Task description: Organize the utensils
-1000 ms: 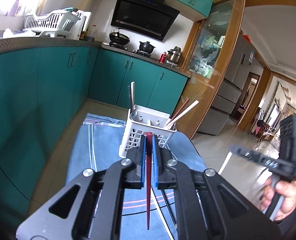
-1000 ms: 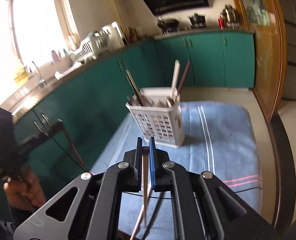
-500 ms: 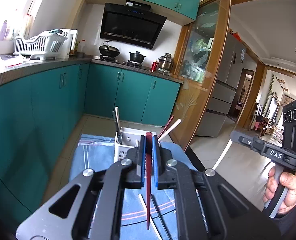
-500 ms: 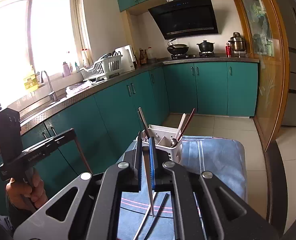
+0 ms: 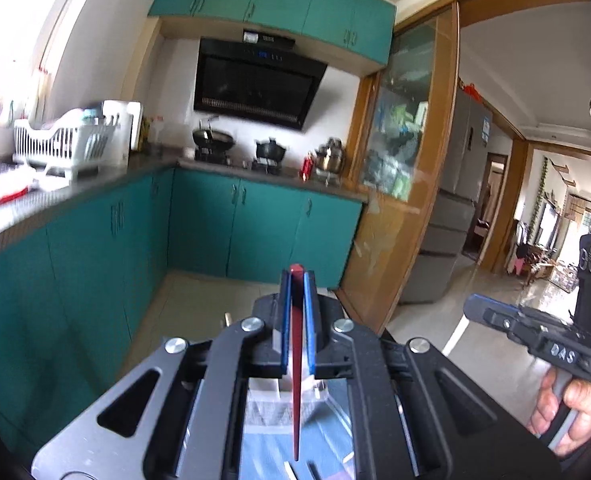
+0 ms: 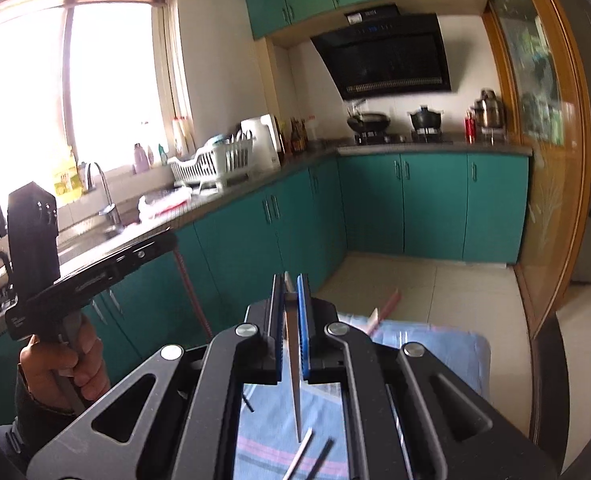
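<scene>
left gripper [image 5: 296, 322] pinches my red chopstick [image 5: 296, 380], right gripper [image 6: 291, 320] pinches a white chopstick [image 6: 293, 380]; i'd keep both vertical over the white holder [image 5: 273, 394], then lower slowly.

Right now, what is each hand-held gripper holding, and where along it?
Left hand-held gripper: a red chopstick, pinched near its thick end. Right hand-held gripper: a pale chopstick, also near its thick end.

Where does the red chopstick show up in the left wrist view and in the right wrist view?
Left wrist: red chopstick at bottom centre, clamped in the left gripper.
Right wrist: red chopstick left of centre, hanging from that gripper's tip.
Shared landmark: black range hood.
</scene>
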### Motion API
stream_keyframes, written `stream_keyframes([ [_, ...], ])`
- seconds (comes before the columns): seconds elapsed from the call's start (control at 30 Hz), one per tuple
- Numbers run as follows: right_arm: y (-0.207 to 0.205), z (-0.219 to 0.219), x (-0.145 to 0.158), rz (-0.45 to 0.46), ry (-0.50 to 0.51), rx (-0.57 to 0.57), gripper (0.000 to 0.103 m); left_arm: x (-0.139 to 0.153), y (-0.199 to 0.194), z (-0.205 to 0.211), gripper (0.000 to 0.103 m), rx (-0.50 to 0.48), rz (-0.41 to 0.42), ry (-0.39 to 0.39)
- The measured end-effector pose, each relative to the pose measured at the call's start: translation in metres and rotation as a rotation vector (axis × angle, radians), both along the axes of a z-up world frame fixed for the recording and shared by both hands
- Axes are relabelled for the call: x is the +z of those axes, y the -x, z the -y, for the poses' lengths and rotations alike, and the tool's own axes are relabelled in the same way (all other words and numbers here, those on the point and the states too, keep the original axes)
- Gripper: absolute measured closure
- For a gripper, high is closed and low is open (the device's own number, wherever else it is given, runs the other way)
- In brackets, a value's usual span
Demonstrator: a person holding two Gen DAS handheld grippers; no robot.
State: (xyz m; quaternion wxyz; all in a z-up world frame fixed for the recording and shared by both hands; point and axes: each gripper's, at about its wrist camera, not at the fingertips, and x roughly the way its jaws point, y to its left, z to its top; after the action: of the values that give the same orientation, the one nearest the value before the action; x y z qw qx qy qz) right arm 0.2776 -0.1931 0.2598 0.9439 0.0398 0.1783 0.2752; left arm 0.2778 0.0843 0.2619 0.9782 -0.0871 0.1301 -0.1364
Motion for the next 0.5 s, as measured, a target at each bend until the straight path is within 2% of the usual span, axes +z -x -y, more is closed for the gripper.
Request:
stream_keyframes([
  [0.1,-0.025,-0.009,0.023,0.038,0.003,-0.021,0.097,0.025,-0.027,0.000,0.097,0.032,0.029,-0.008],
  [0.23,-0.057,-0.019,0.030,0.066,0.009,-0.051,0.097,0.039,-0.065,0.004,0.097,0.065,0.056,-0.015],
  [0.37,-0.086,-0.025,0.015,0.070,0.010,-0.077,0.097,0.025,-0.099,0.006,0.097,0.067,0.027,0.012],
  [0.5,-0.113,-0.030,-0.014,0.049,0.011,-0.100,0.097,-0.013,-0.128,0.012,0.097,0.078,-0.007,0.013],
])
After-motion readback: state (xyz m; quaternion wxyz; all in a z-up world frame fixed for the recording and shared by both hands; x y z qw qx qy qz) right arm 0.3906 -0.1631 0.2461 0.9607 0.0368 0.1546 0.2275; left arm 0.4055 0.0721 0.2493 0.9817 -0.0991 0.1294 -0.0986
